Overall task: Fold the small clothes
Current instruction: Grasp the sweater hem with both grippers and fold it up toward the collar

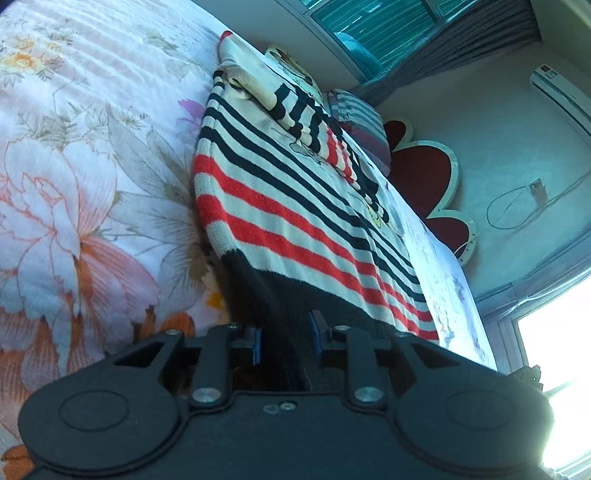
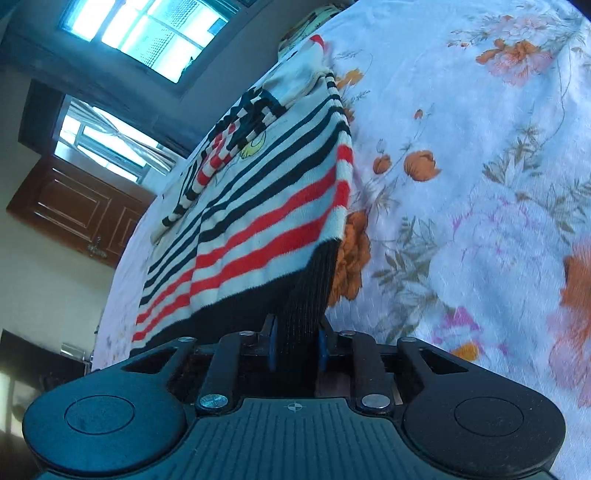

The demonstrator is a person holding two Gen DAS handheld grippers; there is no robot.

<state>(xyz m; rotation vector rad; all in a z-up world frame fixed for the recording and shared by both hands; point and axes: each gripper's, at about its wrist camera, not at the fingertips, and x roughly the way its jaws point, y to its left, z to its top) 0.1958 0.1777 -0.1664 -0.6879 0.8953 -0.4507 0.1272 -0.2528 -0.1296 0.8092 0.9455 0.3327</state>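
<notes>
A small knitted sweater (image 1: 295, 206) with cream, navy and red stripes and a dark ribbed hem lies on a floral bedsheet (image 1: 74, 166). Its sleeves are folded across its chest. My left gripper (image 1: 286, 338) is shut on the dark hem at one corner, lifting it off the bed. The sweater also shows in the right wrist view (image 2: 258, 206). My right gripper (image 2: 297, 345) is shut on the dark hem at the other corner, with the ribbed band running between its blue pads.
The floral bedsheet (image 2: 480, 184) spreads wide beside the sweater. A striped pillow (image 1: 358, 114) and a red flower-shaped headboard (image 1: 424, 173) lie beyond the sweater. A wooden door (image 2: 77, 206) and windows (image 2: 147, 29) stand past the bed's edge.
</notes>
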